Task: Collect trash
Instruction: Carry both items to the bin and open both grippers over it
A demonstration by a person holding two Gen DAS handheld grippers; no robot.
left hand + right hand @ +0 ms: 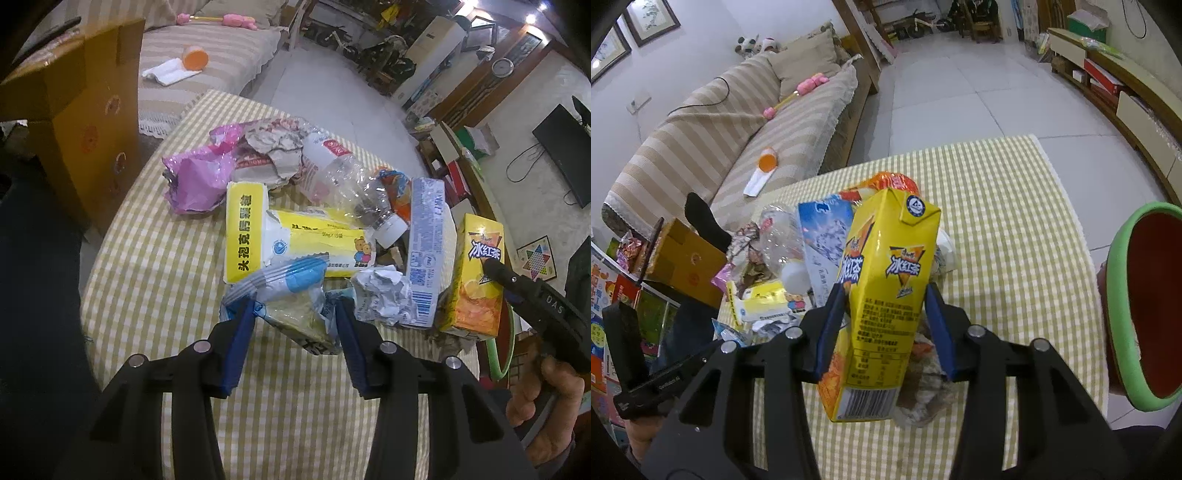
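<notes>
a heap of trash is seen on a table [155, 258] covered with a yellow-checked cloth, gathered toward the table's middle. the left gripper [295, 314] is clenched on a crumpled blue-and-white wrapper [291, 295], which is pinched between its blue pads at the near side of the heap. the right gripper [886, 314] is closed on a yellow iced-tea carton [882, 295], held tilted with its barcode end toward the camera; in the left wrist view the same carton [476, 273] is seen at the right side of the heap, near the table's right edge. behind the wrapper lie a yellow-and-white medicine box [247, 236], a crushed clear bottle [354, 192], a blue-and-white carton [424, 251], a ball of crumpled paper [384, 295] and a pink plastic bag [199, 173]. a green-rimmed bin [1123, 295] is seen just beyond the table's right edge. a cardboard box [85, 110] stands past the left edge.
</notes>
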